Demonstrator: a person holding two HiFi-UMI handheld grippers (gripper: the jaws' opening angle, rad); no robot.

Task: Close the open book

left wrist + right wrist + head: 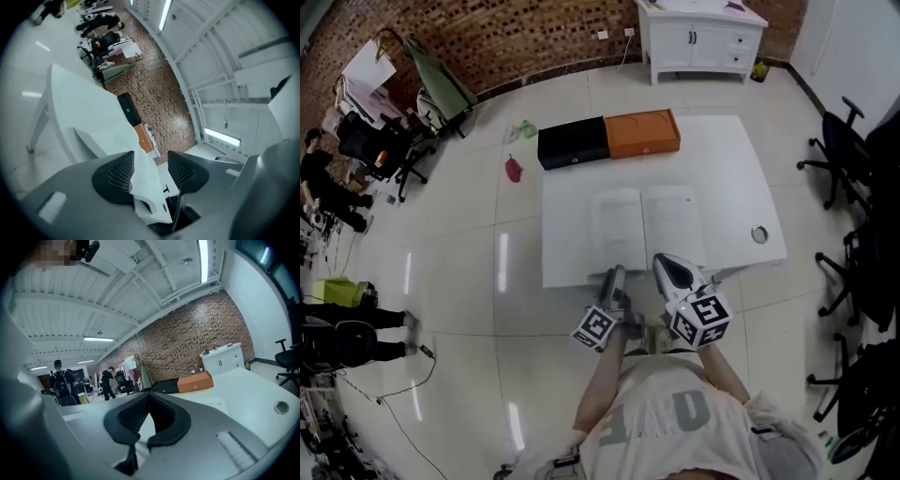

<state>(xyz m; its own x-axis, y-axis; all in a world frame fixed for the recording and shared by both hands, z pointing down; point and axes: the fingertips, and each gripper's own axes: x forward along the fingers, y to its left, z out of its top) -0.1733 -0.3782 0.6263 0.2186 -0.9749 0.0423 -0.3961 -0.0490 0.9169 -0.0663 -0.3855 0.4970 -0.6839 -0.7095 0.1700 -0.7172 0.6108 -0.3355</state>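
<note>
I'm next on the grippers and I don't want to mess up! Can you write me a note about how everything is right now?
Grippers: the left hand-held gripper has its jaws apart and grips nothing; it is at the table's near edge, by the book's left page. The right hand-held gripper has its jaws together and is empty, near the right page's front edge.
Book: lies open and flat in the middle of the table.
Done: nothing yet.
Left: lift one side and fold it over until the book is closed.

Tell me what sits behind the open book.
Behind the open book: a black box and an orange box, end to end on the table; their insides are covered.
</note>
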